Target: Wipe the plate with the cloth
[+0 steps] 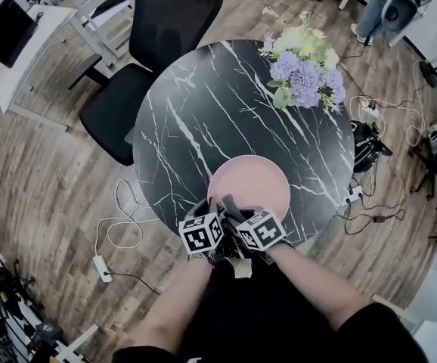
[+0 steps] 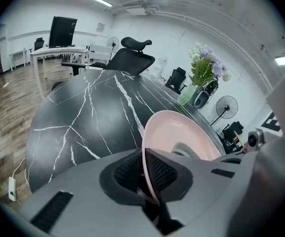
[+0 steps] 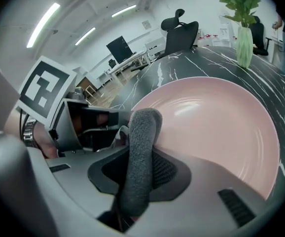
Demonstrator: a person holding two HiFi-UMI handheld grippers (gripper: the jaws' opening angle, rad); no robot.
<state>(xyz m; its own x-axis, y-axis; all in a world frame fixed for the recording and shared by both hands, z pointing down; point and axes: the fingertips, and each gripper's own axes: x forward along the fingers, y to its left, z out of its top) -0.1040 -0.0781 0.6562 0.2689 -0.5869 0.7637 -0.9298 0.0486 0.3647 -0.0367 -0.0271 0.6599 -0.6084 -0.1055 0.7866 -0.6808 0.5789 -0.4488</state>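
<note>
A pink plate (image 1: 249, 184) lies near the front edge of the round black marble table (image 1: 196, 112). My left gripper (image 1: 207, 205) is shut on the plate's near left rim; in the left gripper view the thin rim (image 2: 150, 181) runs between the black pads, with the plate (image 2: 174, 130) rising beyond them. My right gripper (image 1: 231, 204) sits right beside it and is shut on a folded grey cloth (image 3: 138, 152). The cloth stands upright between the pads, its top touching the plate's (image 3: 216, 127) near edge. The cloth's tip (image 2: 186, 149) also shows past the rim in the left gripper view.
A vase of purple and white flowers (image 1: 303, 66) stands at the table's far right. A black office chair (image 1: 154, 36) is behind the table. Cables and a power strip (image 1: 102, 268) lie on the wooden floor around it.
</note>
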